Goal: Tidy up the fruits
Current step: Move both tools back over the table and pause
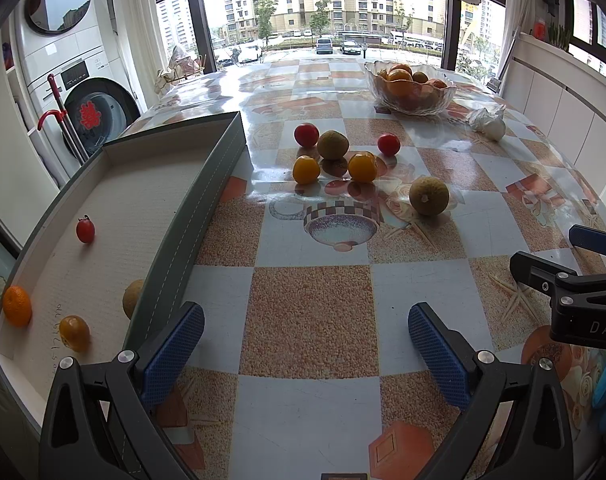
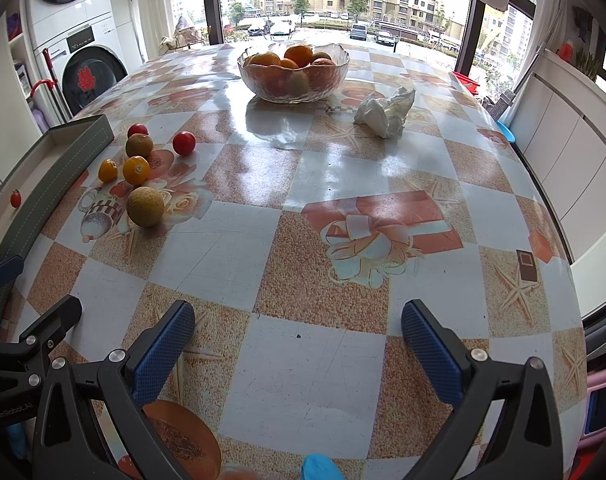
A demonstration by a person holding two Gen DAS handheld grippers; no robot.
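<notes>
Several loose fruits lie mid-table: two red tomatoes, two yellow-orange fruits and two brown round fruits. The nearest brown fruit sits far left in the right wrist view. A grey tray on the left holds a cherry tomato, two oranges and a brown fruit half hidden by its wall. My left gripper is open and holds nothing, beside the tray. My right gripper is open over bare tablecloth.
A glass bowl of oranges stands at the far side, with a crumpled white tissue to its right. The right gripper shows at the left view's right edge. Stacked washing machines stand left, white cabinets right.
</notes>
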